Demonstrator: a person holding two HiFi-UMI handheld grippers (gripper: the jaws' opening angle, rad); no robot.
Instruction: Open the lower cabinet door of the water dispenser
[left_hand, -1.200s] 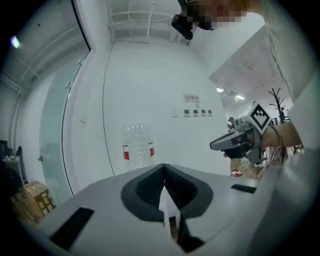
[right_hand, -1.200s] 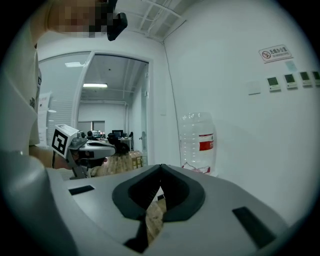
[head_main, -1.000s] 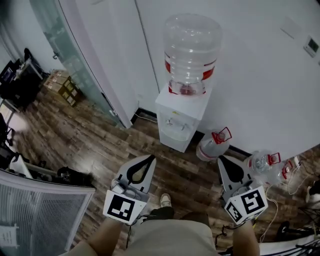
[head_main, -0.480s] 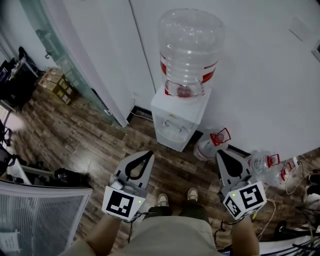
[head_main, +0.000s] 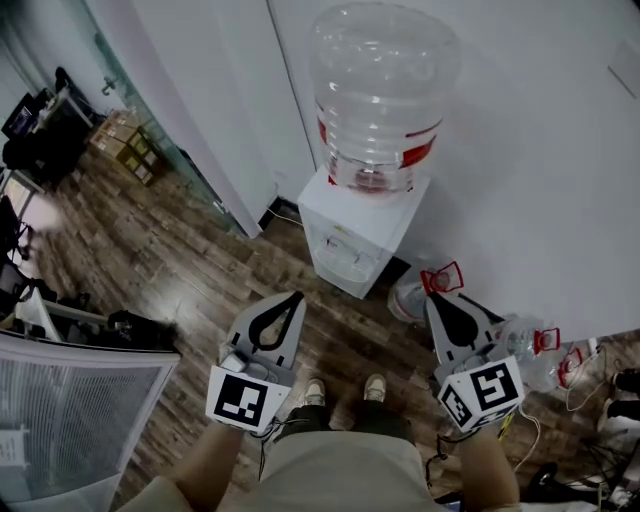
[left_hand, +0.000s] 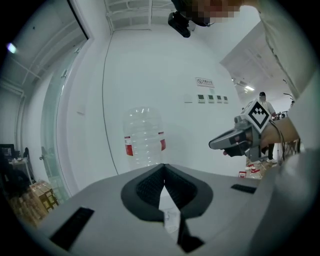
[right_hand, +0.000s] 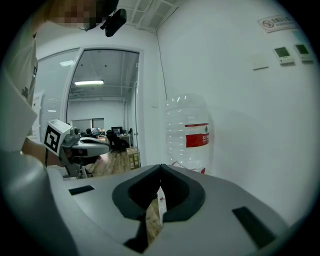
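As the head view runs from left to right, we record first the left gripper at lower centre-left, its jaws closed tip to tip with nothing between them. At upper centre stands the water dispenser, carrying its bottle. Its lower cabinet door is too foreshortened to judge. At lower right, the right gripper is likewise closed and empty, apart from the dispenser.

Dark wood-plank floor. Bearing white box-shaped water dispenser against wall, clear plastic jugs with red handles just beside, brown cardboard boxes well apart.
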